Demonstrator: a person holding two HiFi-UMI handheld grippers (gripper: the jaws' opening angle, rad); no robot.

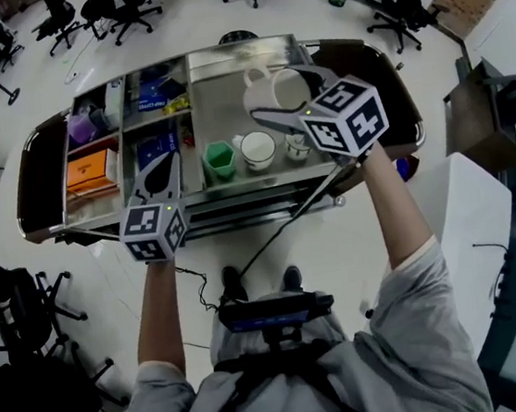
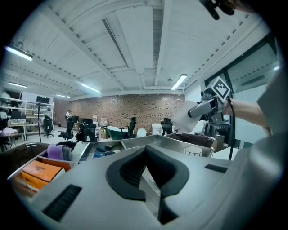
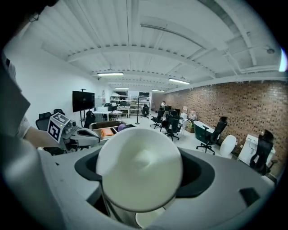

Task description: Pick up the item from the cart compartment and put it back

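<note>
My right gripper [image 1: 284, 95] is shut on a white mug [image 1: 269, 92] and holds it in the air above the steel cart's [image 1: 239, 200] large right compartment. The right gripper view looks at the mug's round base [image 3: 139, 168], which fills the space between the jaws. The left gripper view shows the same mug [image 2: 186, 116] raised at the right, tipped on its side. My left gripper [image 1: 162, 170] hovers over the cart's front left part. Its jaws stand closed together with nothing between them [image 2: 148, 177].
In the large compartment stand a green cup [image 1: 220, 158], a white cup [image 1: 257, 149] and a small patterned cup [image 1: 297, 146]. The left compartments hold an orange box [image 1: 90, 168], a purple item [image 1: 81, 129] and blue packs [image 1: 156, 96]. Office chairs [image 1: 122, 7] stand beyond the cart.
</note>
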